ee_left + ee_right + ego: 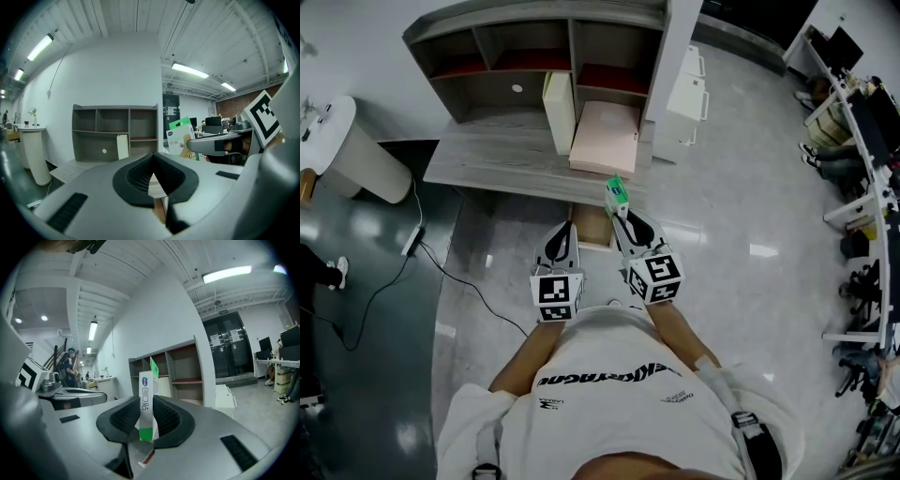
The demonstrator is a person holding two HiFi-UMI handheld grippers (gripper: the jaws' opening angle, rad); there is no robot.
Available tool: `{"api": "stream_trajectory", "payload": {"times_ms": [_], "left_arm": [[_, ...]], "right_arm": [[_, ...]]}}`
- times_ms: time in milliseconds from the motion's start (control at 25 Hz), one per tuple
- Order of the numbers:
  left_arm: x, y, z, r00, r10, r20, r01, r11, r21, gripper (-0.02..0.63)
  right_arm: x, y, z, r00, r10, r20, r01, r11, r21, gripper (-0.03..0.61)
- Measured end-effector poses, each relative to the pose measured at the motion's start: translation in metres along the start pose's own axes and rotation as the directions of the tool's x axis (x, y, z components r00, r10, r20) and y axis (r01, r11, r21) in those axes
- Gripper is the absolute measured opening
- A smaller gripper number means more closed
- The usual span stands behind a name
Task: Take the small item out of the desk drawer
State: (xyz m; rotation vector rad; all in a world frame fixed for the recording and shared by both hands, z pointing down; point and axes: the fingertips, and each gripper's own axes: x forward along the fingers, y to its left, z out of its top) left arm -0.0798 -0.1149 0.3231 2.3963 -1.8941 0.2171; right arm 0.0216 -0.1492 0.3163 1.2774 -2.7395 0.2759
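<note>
**A:** Where was the box (617, 193)?

**B:** In the right gripper (620, 208), centre of the head view, over the front edge of the tabletop (487, 161). The jaws were clamped on its two broad faces. The gap was narrow, just the carton's thickness.

**A:** Why that grip?

**B:** It's a thin carton, so pinching the flat sides probably stops it twisting. The pads sat on the lower half, so it stood upright with the green flap sticking out above the jaws.

**A:** Drawer?

**B:** The drawer (591, 228) was just below the box in the frame, under the tabletop edge, and looked pulled open. The box was clear of it with no contact. I'd call the extraction done; it only needed setting down.

**A:** Left gripper?

**B:** The left gripper (565, 230) was just beside the right one, left of centre. Its jaws were drawn together at the tips with nothing between them. It pointed toward the drawer front. My guess is it was parked out of the way, or staged to push the drawer shut. I couldn't tell which.

**A:** Risks?

**B:** The grip was low on a tall box, so it could pivot if bumped. A pink folder (606, 139) lay on the tabletop just above the box in the frame. The bare tabletop in the left half of the frame looked the safer drop spot.
</note>
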Motion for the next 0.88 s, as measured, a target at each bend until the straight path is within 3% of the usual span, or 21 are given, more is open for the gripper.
{"api": "stream_trajectory", "payload": {"times_ms": [880], "left_arm": [[0.0071, -0.0082, -0.0067, 1.000, -0.019, -0.015, 0.018, 0.999, -0.043, 0.015]], "right_arm": [[-0.0047, -0.0054, -0.0018, 1.000, 0.007, 0.006, -0.007, 1.000, 0.024, 0.117]]}}
